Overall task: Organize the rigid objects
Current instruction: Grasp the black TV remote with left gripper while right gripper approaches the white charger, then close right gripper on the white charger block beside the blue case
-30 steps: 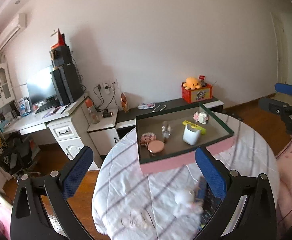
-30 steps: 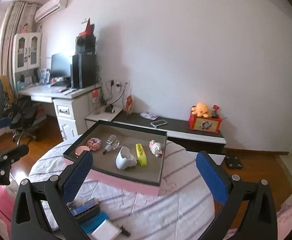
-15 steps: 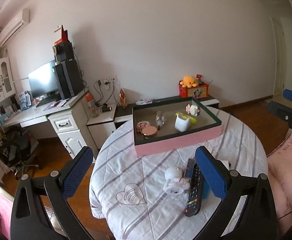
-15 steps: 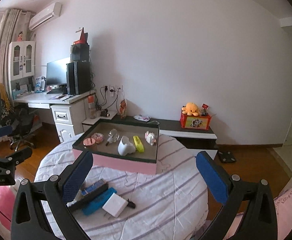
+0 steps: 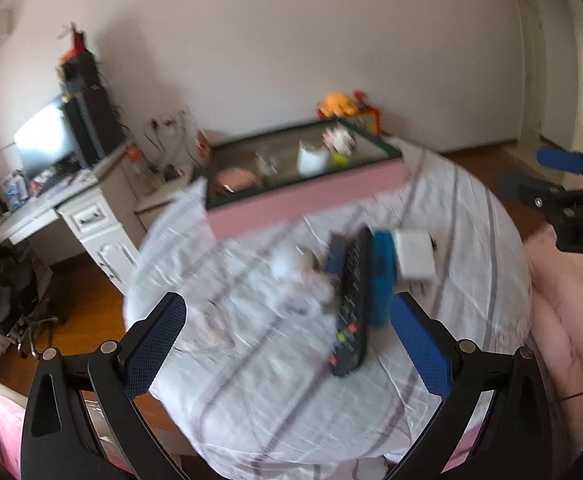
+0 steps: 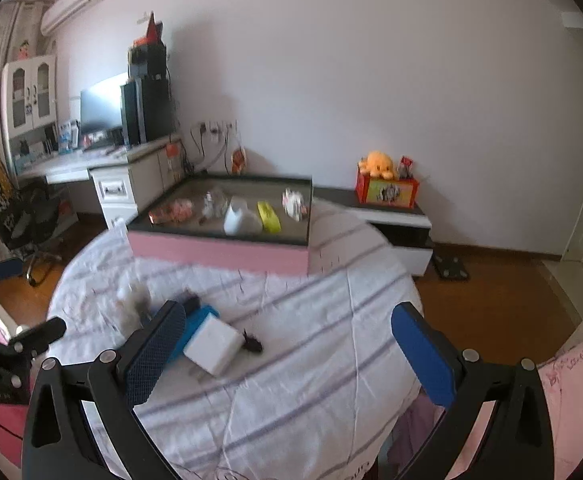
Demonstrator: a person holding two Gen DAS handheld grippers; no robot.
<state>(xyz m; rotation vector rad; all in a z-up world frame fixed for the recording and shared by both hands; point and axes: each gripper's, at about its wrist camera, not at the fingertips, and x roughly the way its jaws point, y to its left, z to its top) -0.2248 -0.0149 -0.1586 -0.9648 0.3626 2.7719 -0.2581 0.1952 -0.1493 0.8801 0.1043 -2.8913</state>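
Looking through the left wrist camera, I see my left gripper (image 5: 287, 338) with its blue-padded fingers spread wide and nothing between them, above the near edge of the round table draped in a white striped cloth (image 5: 471, 240). Just ahead of the claw, slightly right of its centre line, lies the long black remote control (image 5: 351, 304); a flat turquoise case (image 5: 381, 276) touches its right side, and a white square box (image 5: 415, 254) rests partly on that case. A blurred white toy figure (image 5: 291, 268) sits to the left of the remote. Farther back stands the pink-sided shallow tray with a dark rim (image 5: 307, 200), holding a white cup (image 5: 311, 158).

Through the right wrist camera, my right gripper (image 6: 287, 354) is equally wide open and empty. The white box (image 6: 213, 344) lies just inside its left finger, the turquoise case (image 6: 199, 320) behind it, partly hidden by that finger. The tray (image 6: 219, 248) sits well beyond, with a yellow oblong object (image 6: 268, 217) beside the cup (image 6: 238, 221).
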